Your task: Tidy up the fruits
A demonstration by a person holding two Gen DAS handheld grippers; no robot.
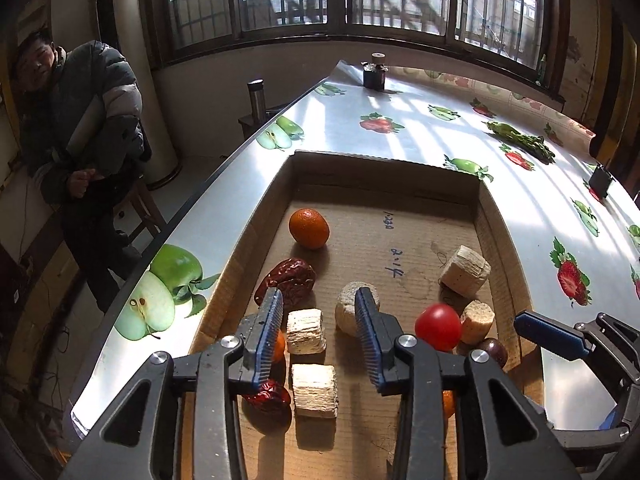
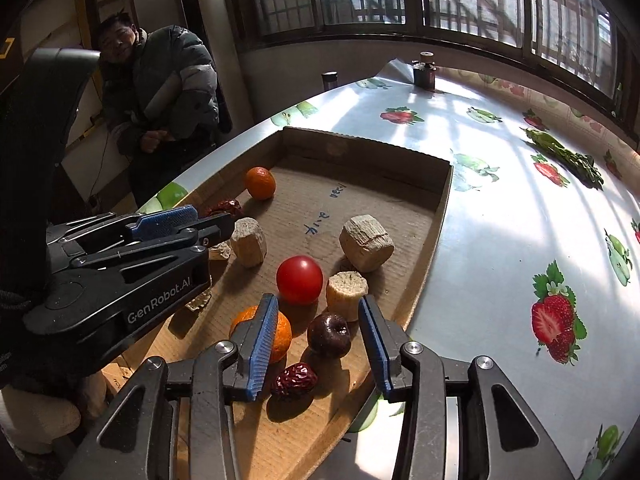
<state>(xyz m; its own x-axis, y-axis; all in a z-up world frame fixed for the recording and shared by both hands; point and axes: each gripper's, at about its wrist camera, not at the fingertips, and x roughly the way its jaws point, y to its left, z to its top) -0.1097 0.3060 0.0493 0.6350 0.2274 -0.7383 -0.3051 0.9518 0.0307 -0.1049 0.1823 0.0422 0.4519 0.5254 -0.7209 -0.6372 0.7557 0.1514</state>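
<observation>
Both hand-held grippers, left (image 1: 320, 320) and right (image 2: 318, 336), spread apart, empty, above cardboard tray (image 2: 436, 216) on bench (image 2: 500, 240). Tomato (image 2: 299, 280) mid-tray. Dark plum (image 2: 329, 335) plain only from right wrist; two pale square blocks (image 1: 306, 331) only from left.

A shallow cardboard tray (image 2: 434, 216) is seen lying flat, open side up. Inside it, one orange (image 2: 260, 183) is placed near the far left wall, with a wrinkled red date (image 2: 229, 208) just beside it. A glossy red tomato (image 2: 299, 280) is set near the middle, apart from the walls. Nearer the front, a second orange (image 2: 280, 334), a dark purple round fruit (image 2: 329, 335) and another red date (image 2: 295, 381) are clustered close together. Pale cut stalk pieces (image 2: 366, 243) are scattered among the fruits
</observation>
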